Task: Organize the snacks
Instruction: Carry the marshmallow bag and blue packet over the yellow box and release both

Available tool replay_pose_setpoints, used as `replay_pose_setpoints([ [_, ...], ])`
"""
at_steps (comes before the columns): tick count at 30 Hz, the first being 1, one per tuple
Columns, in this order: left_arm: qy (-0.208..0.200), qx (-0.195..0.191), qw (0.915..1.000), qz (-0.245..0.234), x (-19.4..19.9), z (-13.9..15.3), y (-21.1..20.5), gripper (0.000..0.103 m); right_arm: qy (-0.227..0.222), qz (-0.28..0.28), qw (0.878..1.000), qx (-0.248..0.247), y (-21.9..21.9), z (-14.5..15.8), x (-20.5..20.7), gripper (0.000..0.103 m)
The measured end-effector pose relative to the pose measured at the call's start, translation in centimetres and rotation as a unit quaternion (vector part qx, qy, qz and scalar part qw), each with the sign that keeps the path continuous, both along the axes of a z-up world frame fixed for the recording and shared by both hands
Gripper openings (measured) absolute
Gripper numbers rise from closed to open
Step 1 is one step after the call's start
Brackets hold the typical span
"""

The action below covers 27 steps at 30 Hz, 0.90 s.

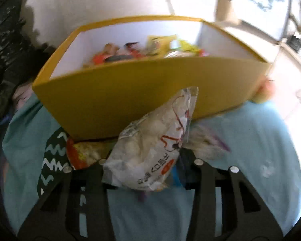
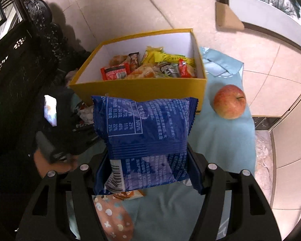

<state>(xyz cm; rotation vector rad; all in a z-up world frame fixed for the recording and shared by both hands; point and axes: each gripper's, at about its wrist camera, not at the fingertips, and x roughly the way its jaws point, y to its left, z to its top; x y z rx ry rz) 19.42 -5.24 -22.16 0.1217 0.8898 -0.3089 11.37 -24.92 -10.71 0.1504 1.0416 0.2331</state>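
Left gripper [image 1: 142,162] clamps a clear bag [image 1: 150,146], right gripper [image 2: 148,164] a blue packet [image 2: 146,132]; both are held before the half-filled yellow box [image 2: 138,88] on the cloth [image 2: 226,138].

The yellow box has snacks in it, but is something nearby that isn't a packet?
Yes. An apple sits alone on the blue cloth right of the yellow box, the only loose fruit among wrapped snacks.

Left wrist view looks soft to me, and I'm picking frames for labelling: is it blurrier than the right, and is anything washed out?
Left wrist view: motion-smeared, the yellow box and its contents streaked, upper right blown out. Right wrist view: sharp, the blue packet print legible, the apple crisp; left side dark. Both bend toward the edges.
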Motion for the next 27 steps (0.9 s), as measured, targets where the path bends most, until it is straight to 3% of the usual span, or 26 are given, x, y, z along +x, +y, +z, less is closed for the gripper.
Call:
replay_pose_setpoints([
  [5,-0.039,-0.056,0.9976,-0.003,-3.9,5.9,1.1,0.042,-0.020,-0.006,1.000,0.014,-0.5,1.2,-0.1,0.067],
  [10,-0.097,-0.080,0.9920,0.008,-5.1,12.2,2.0,0.042,-0.047,0.008,0.999,0.017,0.5,3.4,1.2,0.067],
  [20,-0.158,-0.095,0.9827,0.020,-0.4,20.1,1.7,0.043,-0.116,0.021,0.993,-0.006,1.3,10.1,7.1,0.067],
  [24,-0.175,-0.078,0.9814,0.019,2.8,22.2,0.5,0.044,-0.132,0.024,0.991,-0.018,1.9,11.6,11.3,0.068],
  [26,-0.145,-0.062,0.9871,0.025,6.4,21.3,-0.1,0.058,-0.115,0.026,0.993,-0.023,2.3,11.0,14.8,0.076],
  [27,-0.117,-0.060,0.9911,0.026,8.0,20.5,-0.1,0.081,-0.099,0.021,0.994,-0.037,2.3,10.1,16.3,0.081],
])
